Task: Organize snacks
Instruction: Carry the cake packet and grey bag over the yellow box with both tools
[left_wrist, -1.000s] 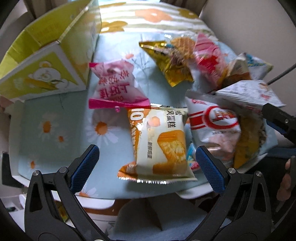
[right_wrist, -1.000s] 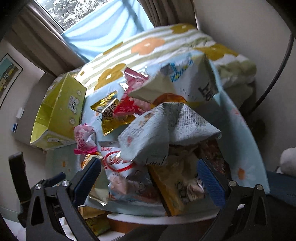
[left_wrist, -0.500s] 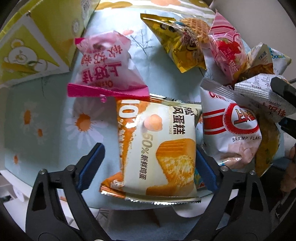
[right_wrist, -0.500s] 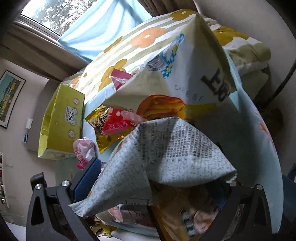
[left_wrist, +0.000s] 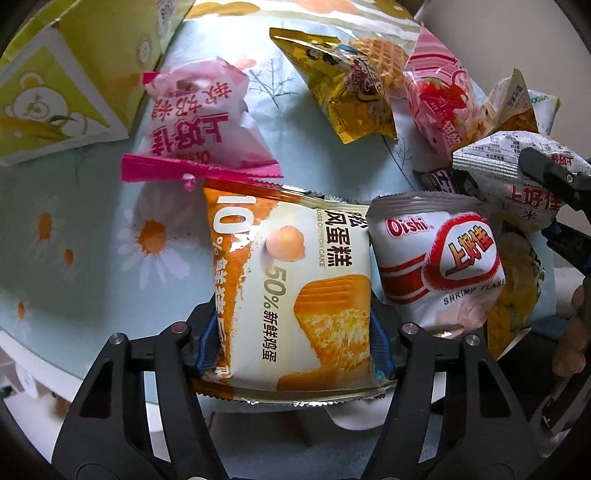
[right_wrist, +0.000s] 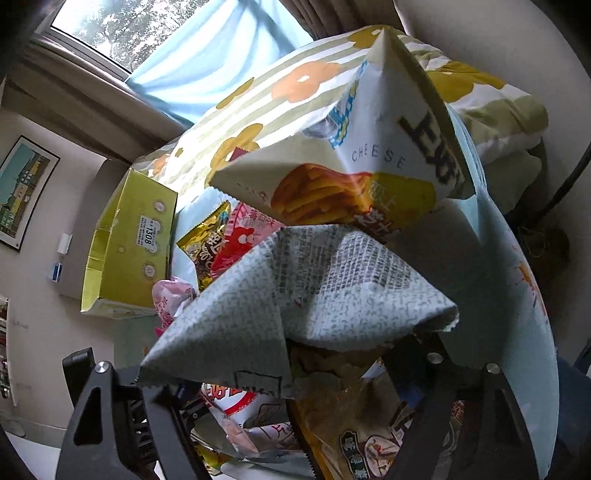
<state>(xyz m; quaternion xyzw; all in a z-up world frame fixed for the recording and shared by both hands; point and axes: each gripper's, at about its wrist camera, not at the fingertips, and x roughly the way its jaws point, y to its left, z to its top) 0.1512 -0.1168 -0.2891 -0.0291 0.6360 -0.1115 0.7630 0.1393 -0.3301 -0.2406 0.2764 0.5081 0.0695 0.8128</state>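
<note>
Chiffon cake packet (left_wrist: 295, 295) pinched between left gripper (left_wrist: 293, 341) pads, table edge

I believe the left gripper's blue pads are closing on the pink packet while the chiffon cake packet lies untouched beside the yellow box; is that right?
Not quite. In the left wrist view the left gripper has been closing on the chiffon cake packet, its blue pads at both sides. The pink packet lies untouched beside the yellow box.

Left gripper (left_wrist: 291, 339) pointing steeply down, its jaws, just closing, with blue pads (left_wrist: 207, 341) pressed on both sides of the chiffon cake packet (left_wrist: 295, 291); right gripper (right_wrist: 295, 380), angled down, its jaws just closing around the grey printed packet (right_wrist: 295, 295), pad contact hidden.
</note>
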